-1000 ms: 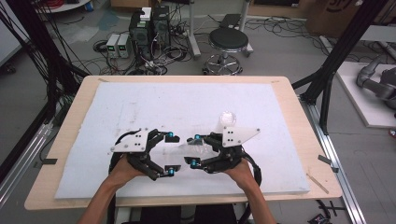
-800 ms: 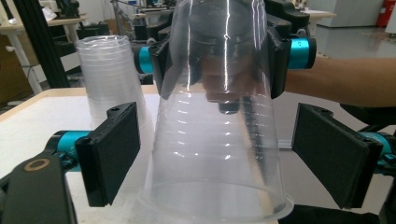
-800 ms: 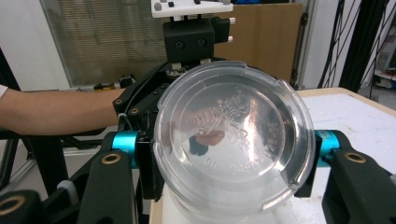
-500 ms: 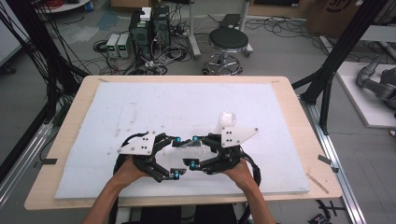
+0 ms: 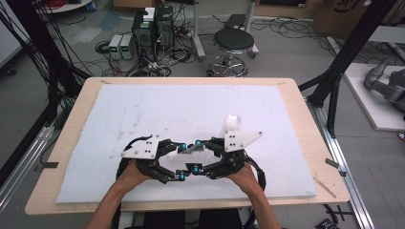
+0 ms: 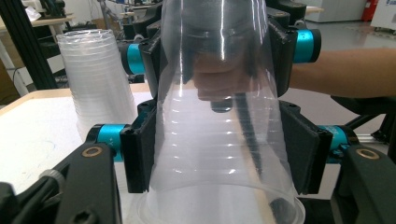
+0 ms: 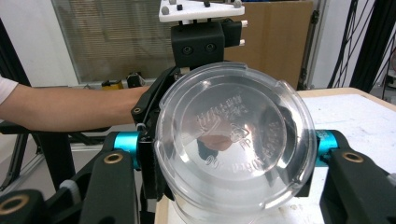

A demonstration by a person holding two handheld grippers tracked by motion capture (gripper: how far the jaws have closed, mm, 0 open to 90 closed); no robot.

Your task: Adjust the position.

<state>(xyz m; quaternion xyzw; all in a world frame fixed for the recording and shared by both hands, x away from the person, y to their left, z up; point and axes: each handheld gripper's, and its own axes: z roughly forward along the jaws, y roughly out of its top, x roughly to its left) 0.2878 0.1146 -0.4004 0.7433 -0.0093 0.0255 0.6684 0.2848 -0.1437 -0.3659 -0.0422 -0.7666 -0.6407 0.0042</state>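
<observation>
White padding covers the table [image 5: 143,109]; near its front, both hand-held grippers, left [image 5: 177,162] just closed and right [image 5: 197,155], clamp seemingly one clear cup [image 6: 219,116].

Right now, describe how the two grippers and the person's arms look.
Both the left gripper and right gripper are black, with flat black jaw pads, teal collars and brass-coloured screw rings. Each carries a pale grey three-cornered plate with dark holes, and a black cable loops behind. The forearms are bare; a white short sleeve shows in the right gripper view.
</observation>
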